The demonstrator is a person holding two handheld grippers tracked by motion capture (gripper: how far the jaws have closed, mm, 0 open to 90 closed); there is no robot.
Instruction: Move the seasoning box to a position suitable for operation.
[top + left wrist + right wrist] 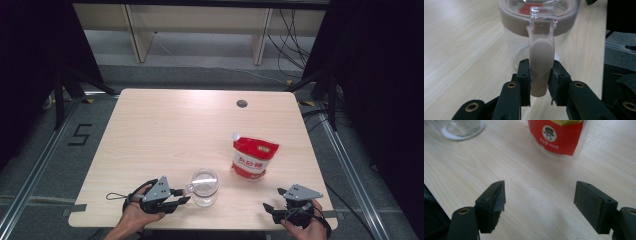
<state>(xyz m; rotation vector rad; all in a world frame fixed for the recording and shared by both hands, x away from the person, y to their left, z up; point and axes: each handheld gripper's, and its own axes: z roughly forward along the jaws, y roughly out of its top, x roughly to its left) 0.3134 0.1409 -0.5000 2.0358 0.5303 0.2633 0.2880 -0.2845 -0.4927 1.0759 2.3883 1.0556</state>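
Your left claw [541, 82] is clamped on the beige handle [541, 62] of the clear jar [204, 187] near the tabletop's [165, 130] front edge. The red pouch [252, 156] stands untouched just beyond. Your right claw [540, 205] gapes wide, empty. Pouring appears not yet begun.

The right gripper [540, 207] hovers over the wooden table [529, 177], jaws spread wide with nothing between them. Beyond it stands a red pouch [557, 136]; a clear glass jar [461, 128] sits well left of the pouch.
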